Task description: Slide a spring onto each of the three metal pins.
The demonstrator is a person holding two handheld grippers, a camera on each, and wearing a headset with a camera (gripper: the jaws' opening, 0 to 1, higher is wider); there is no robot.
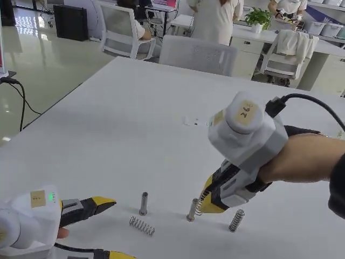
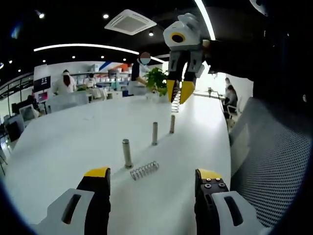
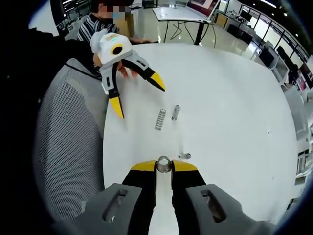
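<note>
On the white table (image 1: 135, 118) three metal pins stand upright in a row along the near edge. The left pin (image 1: 144, 203) and the middle pin (image 1: 192, 210) are bare, and the right pin (image 1: 236, 220) already wears a fitted spring (image 2: 172, 124) around its shaft. The right gripper (image 3: 164, 168), held from the right by a hand (image 1: 294, 162), points down and leftward at the row. Its yellow-tipped jaws are nearly closed and pinch the held spring (image 2: 175, 101) by its upper end, so the coil hangs below the tips. In the head view that spring's lower end sits just beside the top of the middle pin. The left gripper view shows it in the air, clear of the table, and not threaded over any pin. In the right gripper view the middle pin's top shows just beyond the jaw tips. A loose spring (image 1: 142, 225) lies on its side on the table just near of the left pin, close to it but apart. The left gripper (image 2: 153, 173) hovers at the near left with its jaws spread wide and nothing between them — the loose spring lies a little ahead of its tips, untouched. A grey office chair (image 1: 197, 54) stands at the table's far edge.
</note>
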